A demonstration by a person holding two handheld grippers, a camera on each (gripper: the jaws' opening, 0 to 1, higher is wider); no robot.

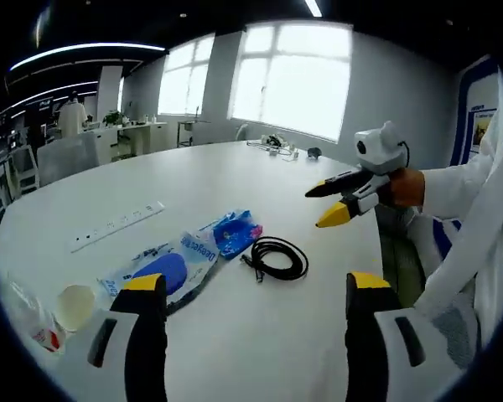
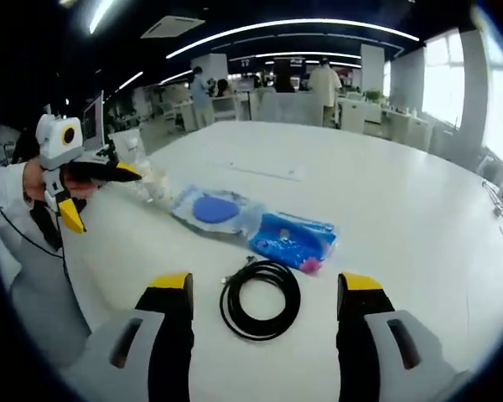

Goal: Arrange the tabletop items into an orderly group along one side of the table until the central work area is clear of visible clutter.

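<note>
A coiled black cable (image 1: 277,257) lies on the white table (image 1: 235,180) beside a blue packet (image 1: 235,232) and a clear bag holding a blue disc (image 1: 163,268). My left gripper (image 1: 256,285) hangs open over the near table edge, short of these items, with nothing in it. My right gripper (image 1: 335,201), held in a gloved hand, hovers open above the table to the right of the cable. In the right gripper view, the right gripper (image 2: 267,280) is open above the cable (image 2: 260,299), with the blue packet (image 2: 293,239) and bag (image 2: 214,209) beyond. The left gripper (image 2: 96,193) is open at the left.
A white power strip (image 1: 117,226) lies further back on the left. A small cup (image 1: 75,306) and a clear bottle (image 1: 25,314) sit near the left edge. Small items (image 1: 277,144) rest at the far edge. A person's white sleeve (image 1: 478,209) is at the right.
</note>
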